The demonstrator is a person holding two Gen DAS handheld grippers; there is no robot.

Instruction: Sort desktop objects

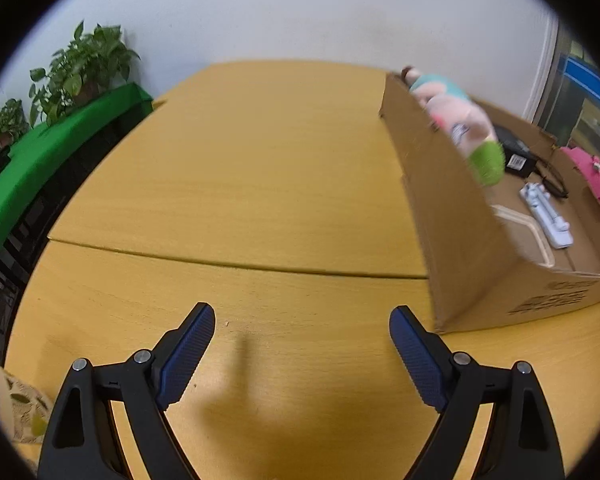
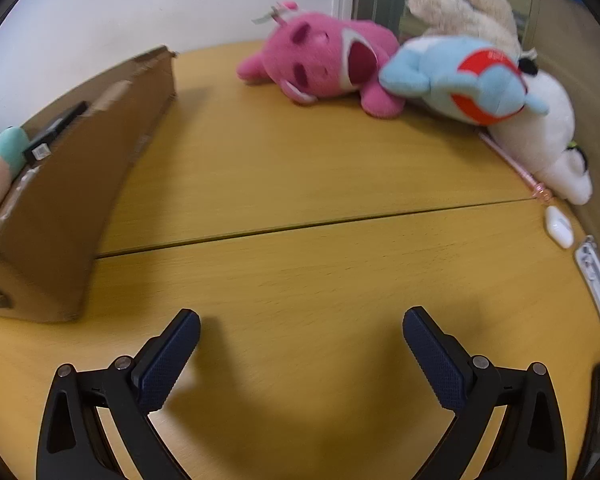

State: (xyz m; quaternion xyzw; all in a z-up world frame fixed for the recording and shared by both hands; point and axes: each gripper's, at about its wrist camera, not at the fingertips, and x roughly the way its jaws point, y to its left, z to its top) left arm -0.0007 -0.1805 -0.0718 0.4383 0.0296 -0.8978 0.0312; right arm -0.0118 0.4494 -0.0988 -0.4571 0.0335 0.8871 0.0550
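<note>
My left gripper (image 1: 302, 316) stands open over bare yellow tabletop, nothing between its fingers. To its right is a cardboard box (image 1: 456, 216) holding a pastel plush (image 1: 456, 116), a black adapter (image 1: 516, 154) and a white flat device (image 1: 546, 216). My right gripper (image 2: 300, 320) is also open and empty above the table. Beyond it lie a pink plush (image 2: 320, 60), a light-blue plush (image 2: 460, 76), a white plush (image 2: 552, 136) and a beige plush (image 2: 464, 12). The cardboard box (image 2: 72, 184) stands at its left.
A white mouse (image 2: 559, 227), a pink pen (image 2: 516, 168) and a white flat device (image 2: 596, 280) lie at the table's right edge. Potted plants (image 1: 80, 68) on a green surface (image 1: 40, 160) border the left side. A seam (image 1: 236, 264) crosses the wooden table.
</note>
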